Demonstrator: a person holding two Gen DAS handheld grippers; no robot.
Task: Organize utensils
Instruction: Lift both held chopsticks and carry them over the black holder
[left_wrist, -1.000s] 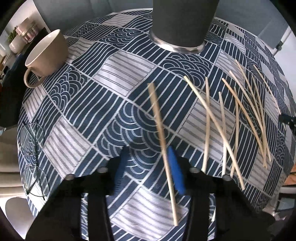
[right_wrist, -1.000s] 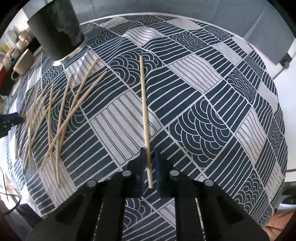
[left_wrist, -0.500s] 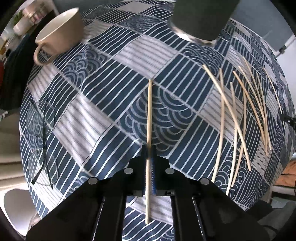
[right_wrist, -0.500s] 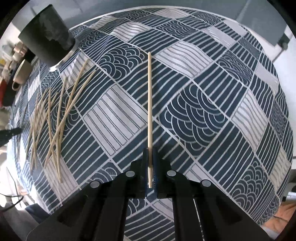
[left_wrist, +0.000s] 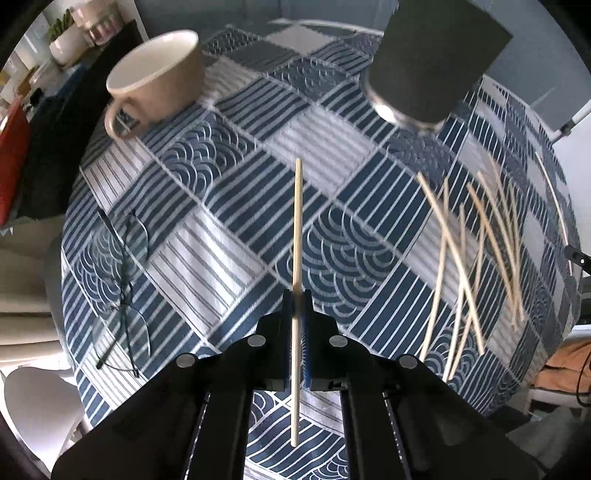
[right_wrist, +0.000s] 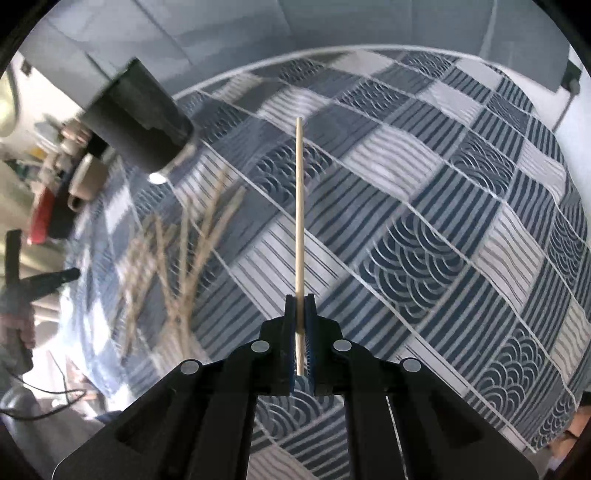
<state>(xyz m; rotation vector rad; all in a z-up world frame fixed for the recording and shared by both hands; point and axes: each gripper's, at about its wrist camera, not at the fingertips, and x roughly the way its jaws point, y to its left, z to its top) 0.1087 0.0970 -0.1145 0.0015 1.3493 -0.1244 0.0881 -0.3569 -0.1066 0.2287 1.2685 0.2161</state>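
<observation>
My left gripper (left_wrist: 296, 295) is shut on a wooden chopstick (left_wrist: 297, 229), held lifted above the patterned tablecloth and pointing forward. My right gripper (right_wrist: 300, 301) is shut on another chopstick (right_wrist: 300, 206), also lifted off the table. Several loose chopsticks (left_wrist: 476, 251) lie scattered on the cloth to the right in the left wrist view and to the left in the right wrist view (right_wrist: 184, 258). A dark cylindrical holder (left_wrist: 432, 62) stands at the far side; it also shows in the right wrist view (right_wrist: 136, 118).
A beige mug (left_wrist: 159, 74) stands at the far left. Eyeglasses (left_wrist: 122, 288) lie on the cloth near the left edge. The round table (left_wrist: 207, 243) drops off at its rim on all sides. The other hand-held gripper (right_wrist: 40, 280) shows at the left.
The left gripper closed on its chopstick and both grippers rose from the cloth with their chopsticks. The right view swung, bringing the holder closer.
</observation>
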